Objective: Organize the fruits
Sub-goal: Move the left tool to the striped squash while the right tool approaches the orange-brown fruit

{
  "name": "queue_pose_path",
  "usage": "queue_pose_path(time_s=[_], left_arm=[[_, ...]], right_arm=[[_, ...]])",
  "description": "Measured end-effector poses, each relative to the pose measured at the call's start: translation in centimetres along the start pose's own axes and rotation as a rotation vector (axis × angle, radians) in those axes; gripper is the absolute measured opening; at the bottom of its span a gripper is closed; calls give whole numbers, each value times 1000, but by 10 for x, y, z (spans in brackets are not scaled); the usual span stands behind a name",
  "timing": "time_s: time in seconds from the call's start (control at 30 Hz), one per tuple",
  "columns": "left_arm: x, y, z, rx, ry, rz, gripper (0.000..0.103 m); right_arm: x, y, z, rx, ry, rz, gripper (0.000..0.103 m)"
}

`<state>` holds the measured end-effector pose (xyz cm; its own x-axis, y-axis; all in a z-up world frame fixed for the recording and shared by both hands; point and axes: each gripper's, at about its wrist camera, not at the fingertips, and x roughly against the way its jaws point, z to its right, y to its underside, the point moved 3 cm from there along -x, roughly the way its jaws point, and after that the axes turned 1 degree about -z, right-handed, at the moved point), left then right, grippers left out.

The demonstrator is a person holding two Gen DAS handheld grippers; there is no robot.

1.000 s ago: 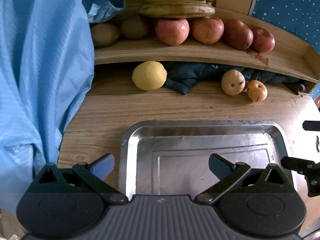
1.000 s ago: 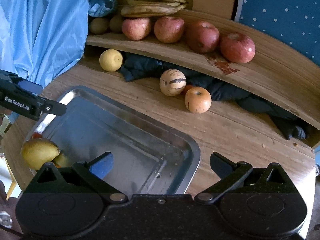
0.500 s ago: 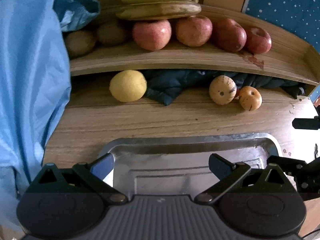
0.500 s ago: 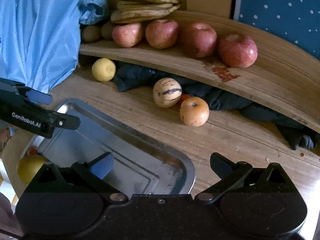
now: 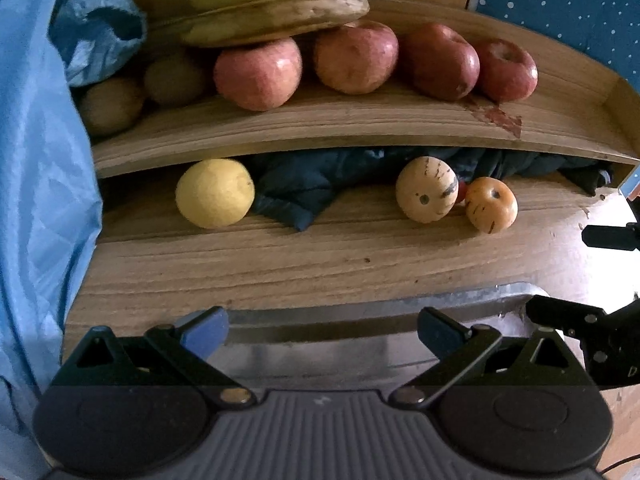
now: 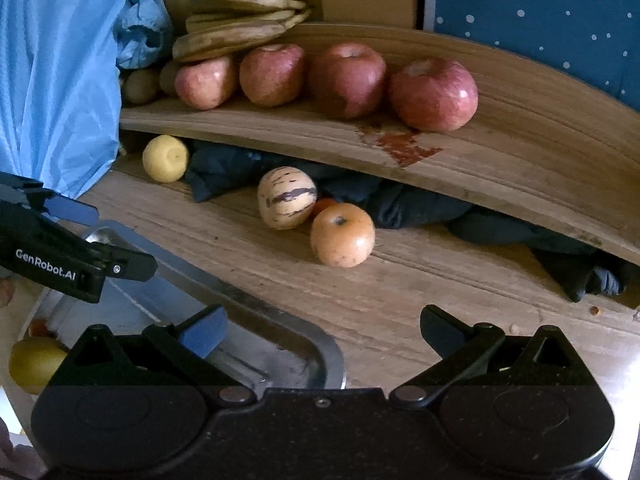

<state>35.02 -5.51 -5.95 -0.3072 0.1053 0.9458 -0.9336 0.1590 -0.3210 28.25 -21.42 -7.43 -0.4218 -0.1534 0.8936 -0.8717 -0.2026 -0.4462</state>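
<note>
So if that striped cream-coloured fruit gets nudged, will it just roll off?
Probably only a little. The striped fruit is round and sits on a flat wooden table, so it could roll. But the orange fruit seems to touch it, and dark cloth lies behind, likely stopping it. Its smooth skin may be slippery.

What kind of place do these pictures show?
Probably a home corner used for storing fruit: red apples and yellowish-brown bananas sit on a curved wooden shelf, with a metal tray on the wooden table below.

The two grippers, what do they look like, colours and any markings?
Both are black plastic with angular linkage arms and silver pivot pins. The left gripper has a ribbed grey base; the right gripper a smooth black one. Each has one blue finger pad. White "GenRobot.AI" lettering marks the left one's side.
</note>
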Motion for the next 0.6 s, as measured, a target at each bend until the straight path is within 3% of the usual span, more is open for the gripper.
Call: queue_pose_path(time_s=[0.6], left_arm=[[-30,-48,38,40,69,13,103]], right_arm=[[-31,-18,23,63,3,64,102]])
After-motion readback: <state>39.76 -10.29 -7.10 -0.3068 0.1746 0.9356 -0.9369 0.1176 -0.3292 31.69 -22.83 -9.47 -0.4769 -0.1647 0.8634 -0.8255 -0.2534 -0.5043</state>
